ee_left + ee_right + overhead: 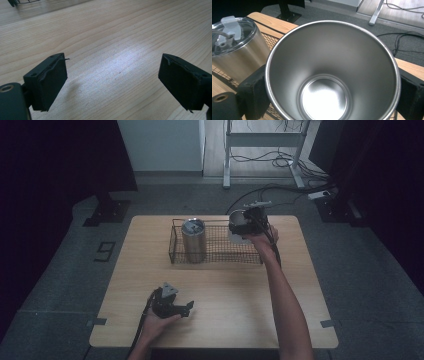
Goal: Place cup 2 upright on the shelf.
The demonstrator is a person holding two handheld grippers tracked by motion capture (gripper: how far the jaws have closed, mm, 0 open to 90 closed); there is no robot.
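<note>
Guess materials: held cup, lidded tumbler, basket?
Cup: likely stainless steel, brushed inside with soft reflections. Tumbler: similar brushed metal wall, and its lid looks like clear plastic. Basket: thin dark wire mesh, probably coated steel.

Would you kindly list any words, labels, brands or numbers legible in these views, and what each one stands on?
None can be read: the open steel cup, the lidded tumbler, the wire basket and the table show no lettering.
</note>
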